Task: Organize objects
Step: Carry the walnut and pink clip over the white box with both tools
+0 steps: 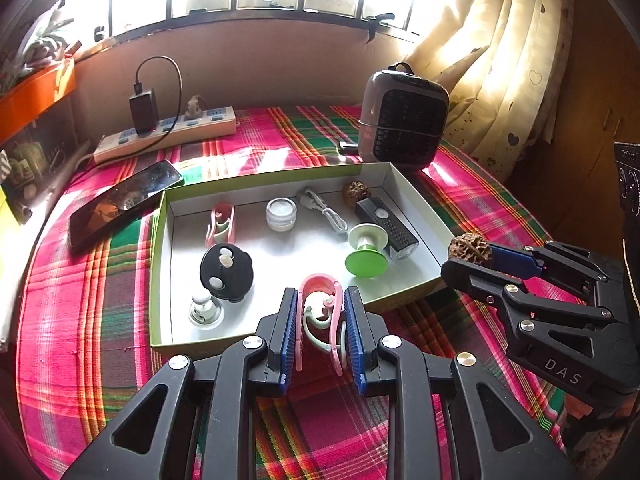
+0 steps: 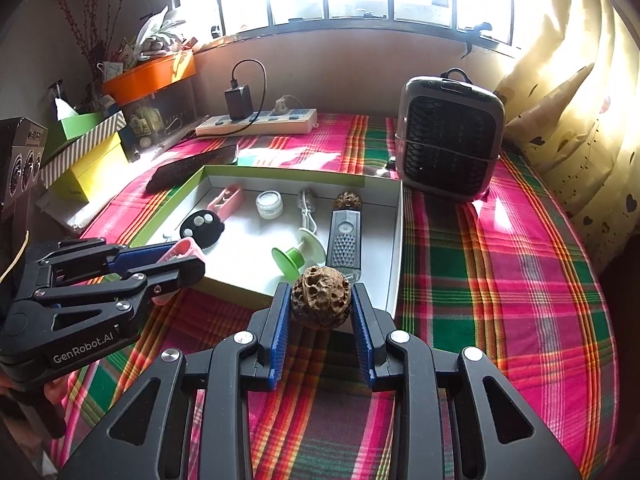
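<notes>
A shallow white box with a green rim (image 1: 160, 248) (image 2: 394, 248) lies on the plaid cloth. In it are a pink clip (image 1: 220, 222), a small jar (image 1: 281, 213), a white cable (image 1: 324, 210), a walnut (image 1: 355, 191), a black bike light (image 1: 386, 226), a green-and-white spool (image 1: 366, 250), a black round piece (image 1: 227, 266) and a white knob (image 1: 205, 309). My left gripper (image 1: 320, 320) (image 2: 176, 258) is shut on a pink and mint clip (image 1: 322, 312) above the box's near edge. My right gripper (image 2: 320, 308) (image 1: 470, 256) is shut on a brown walnut (image 2: 321, 298) (image 1: 470, 249) by the box's near right corner.
A grey fan heater (image 1: 402, 120) (image 2: 450, 140) stands behind the box. A phone (image 1: 120, 204) lies at its left. A power strip with a charger (image 1: 168, 132) (image 2: 256, 120) runs along the back wall. Boxes and an orange tray (image 2: 148, 76) stand at the left. Curtains (image 2: 580, 120) hang at the right.
</notes>
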Available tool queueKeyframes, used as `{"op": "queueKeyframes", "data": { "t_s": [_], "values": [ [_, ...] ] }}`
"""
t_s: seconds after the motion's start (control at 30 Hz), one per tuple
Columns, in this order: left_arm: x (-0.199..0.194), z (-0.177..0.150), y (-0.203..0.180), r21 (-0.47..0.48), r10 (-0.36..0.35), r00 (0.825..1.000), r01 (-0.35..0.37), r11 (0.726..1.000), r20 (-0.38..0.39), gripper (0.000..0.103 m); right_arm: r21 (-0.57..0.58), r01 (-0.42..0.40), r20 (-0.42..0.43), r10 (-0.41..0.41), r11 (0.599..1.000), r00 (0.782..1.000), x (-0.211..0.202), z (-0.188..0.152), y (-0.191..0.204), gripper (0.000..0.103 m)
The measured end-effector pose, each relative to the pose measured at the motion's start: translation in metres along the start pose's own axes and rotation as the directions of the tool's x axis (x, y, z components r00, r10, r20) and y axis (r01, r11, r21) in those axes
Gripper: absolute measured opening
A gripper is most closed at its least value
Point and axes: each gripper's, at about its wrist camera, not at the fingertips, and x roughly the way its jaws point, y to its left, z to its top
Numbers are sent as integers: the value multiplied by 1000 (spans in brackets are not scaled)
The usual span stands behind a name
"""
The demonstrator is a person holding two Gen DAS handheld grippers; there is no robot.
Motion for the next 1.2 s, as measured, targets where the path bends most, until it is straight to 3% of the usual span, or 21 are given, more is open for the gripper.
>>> {"op": "queueKeyframes", "data": {
  "t_s": [0.47, 1.2],
  "values": [
    [17, 21, 11, -15, 14, 1000, -14, 1000, -1, 21, -30, 9, 20, -8, 1000, 1000, 30, 56, -9, 31],
    [61, 30, 22, -35, 27, 998, -30, 999, -62, 21, -72, -1, -85, -5, 997, 996, 103, 72, -6, 31]
  ]
}}
